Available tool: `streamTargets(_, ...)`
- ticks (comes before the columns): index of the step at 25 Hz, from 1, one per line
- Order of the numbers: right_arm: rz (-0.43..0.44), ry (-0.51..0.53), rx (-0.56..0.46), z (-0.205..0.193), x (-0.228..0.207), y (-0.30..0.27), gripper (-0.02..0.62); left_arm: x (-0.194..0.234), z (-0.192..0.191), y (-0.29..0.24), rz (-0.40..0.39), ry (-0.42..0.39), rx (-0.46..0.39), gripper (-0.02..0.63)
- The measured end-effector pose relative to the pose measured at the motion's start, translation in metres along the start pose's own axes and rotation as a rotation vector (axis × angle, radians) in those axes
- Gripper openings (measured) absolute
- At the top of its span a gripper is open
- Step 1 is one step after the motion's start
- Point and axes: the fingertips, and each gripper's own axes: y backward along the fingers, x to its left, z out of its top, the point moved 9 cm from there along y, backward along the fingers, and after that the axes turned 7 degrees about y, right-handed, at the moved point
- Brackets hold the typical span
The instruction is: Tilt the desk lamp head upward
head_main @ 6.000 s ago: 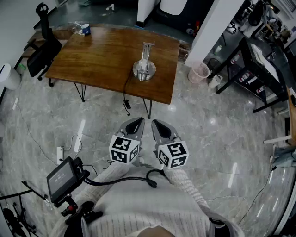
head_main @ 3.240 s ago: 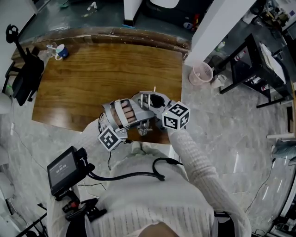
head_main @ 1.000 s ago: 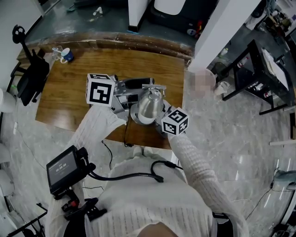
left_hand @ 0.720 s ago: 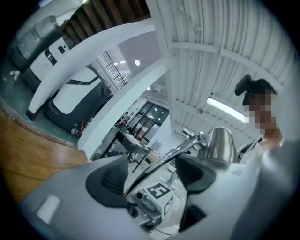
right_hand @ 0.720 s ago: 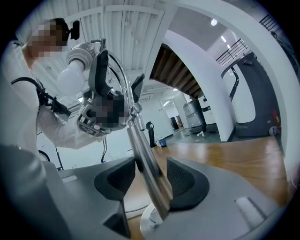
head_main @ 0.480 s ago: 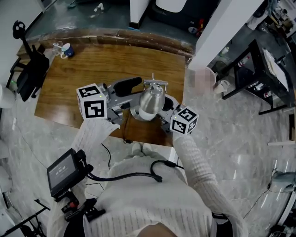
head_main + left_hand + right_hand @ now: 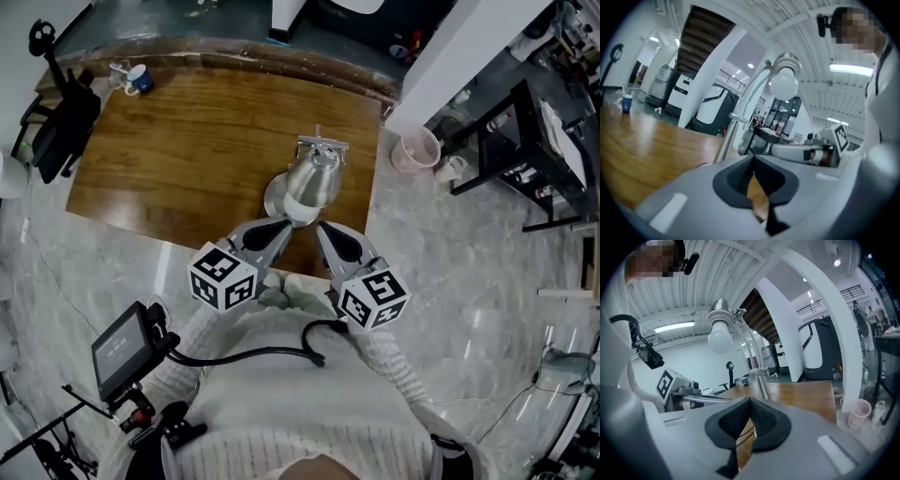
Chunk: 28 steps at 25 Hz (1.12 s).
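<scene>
The silver desk lamp point(image 7: 312, 181) stands on the wooden table point(image 7: 178, 141) near its front edge. Its head is tilted, and the white bulb point(image 7: 783, 85) faces out toward me; it also shows in the right gripper view as the bulb point(image 7: 720, 341) above the pole point(image 7: 762, 380). My left gripper point(image 7: 281, 228) and right gripper point(image 7: 323, 231) hang side by side just in front of the lamp base, apart from it. Both have just been closing and are shut with nothing between the jaws, as the left gripper point(image 7: 753, 161) and right gripper point(image 7: 750, 404) show in their own views.
A blue mug point(image 7: 139, 80) sits at the table's far left corner, with a black chair point(image 7: 61, 112) beside the table. A pink bin point(image 7: 418, 150) and a black desk point(image 7: 525, 122) stand to the right. A small monitor point(image 7: 122, 347) hangs at my lower left.
Both grippers have let go of the lamp, drawn back toward me to the table's front edge and shut their jaws. The lamp head stays tilted.
</scene>
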Motion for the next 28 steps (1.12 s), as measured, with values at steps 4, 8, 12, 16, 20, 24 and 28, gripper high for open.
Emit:
streamTargets(4, -0.037, 0.016, 0.003, -0.006, 0.011, -0.003, -0.003, -0.012, -0.008, 0.006, 0.148, -0.035, -0.109, 0.008)
streamTargets(8, -0.051, 0.044, 0.003, -0.002, 0.01, -0.001, -0.003, -0.029, -0.011, -0.001, 0.177, -0.083, -0.092, 0.008)
streamTargets(12, -0.024, 0.051, 0.017, -0.002, 0.02, 0.006, -0.003, -0.04, -0.017, 0.01, 0.194, -0.105, -0.086, 0.008)
streamTargets(16, -0.02, 0.054, 0.016, -0.004, 0.032, 0.017, -0.003, -0.049, -0.022, 0.023, 0.211, -0.113, -0.092, 0.008)
streamTargets(20, -0.011, 0.054, 0.034, -0.007, 0.029, 0.002, -0.003, -0.031, -0.022, 0.016, 0.209, -0.048, -0.085, 0.008)
streamTargets(24, -0.004, 0.065, 0.048, -0.008, 0.033, 0.003, -0.003, -0.032, -0.022, 0.016, 0.202, -0.04, -0.081, 0.006)
streamTargets(28, -0.009, 0.062, 0.053, -0.01, 0.033, 0.004, -0.003, -0.03, -0.024, 0.015, 0.183, -0.017, -0.073, 0.006)
